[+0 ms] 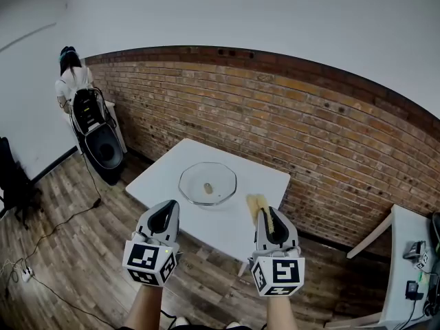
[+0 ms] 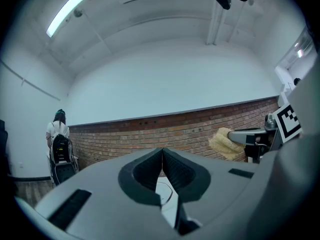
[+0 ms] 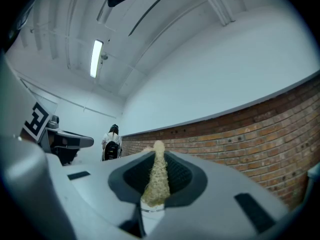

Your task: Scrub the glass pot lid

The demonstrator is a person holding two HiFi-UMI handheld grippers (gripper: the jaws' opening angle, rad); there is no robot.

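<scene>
The glass pot lid [image 1: 207,183] lies on the white table [image 1: 227,229], knob in its middle. Both grippers are held up in front of the table's near edge, short of the lid. My left gripper [image 1: 167,210] is shut and empty; in the left gripper view its jaws [image 2: 162,152] meet with nothing between them. My right gripper [image 1: 264,215] is shut on a pale yellow scrub sponge [image 1: 257,203], which stands up between the pads [image 3: 157,176] in the right gripper view. The sponge [image 2: 225,143] also shows at the right of the left gripper view.
A brick wall [image 1: 295,129] runs behind the table. A person [image 1: 71,78] stands at the back left beside black equipment [image 1: 102,146]. Cables [image 1: 41,236] lie on the wooden floor. A second white table [image 1: 411,267] with small devices is at the right.
</scene>
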